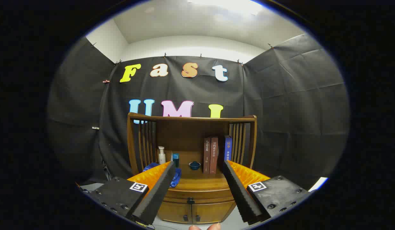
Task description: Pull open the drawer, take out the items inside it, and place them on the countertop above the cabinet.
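Observation:
A wooden cabinet (pixel 197 191) stands ahead of me against the black cloth wall. Its drawer (pixel 200 195) is closed, with a small dark knob (pixel 190 201) at the middle of its front. The countertop (pixel 200 182) above the drawer lies under a slatted wooden hutch. My gripper (pixel 199 169) is open and holds nothing; its fingers frame the countertop from a distance, well short of the cabinet. What is inside the drawer is hidden.
On the countertop stand a white pump bottle (pixel 161 155), a teal bottle (pixel 175 159), a small dark bowl (pixel 194 165), three upright books (pixel 216 154) and a blue cloth (pixel 176 177). Two lower doors (pixel 192 212) sit below the drawer. Fingertips of a person's hand (pixel 205 227) show below.

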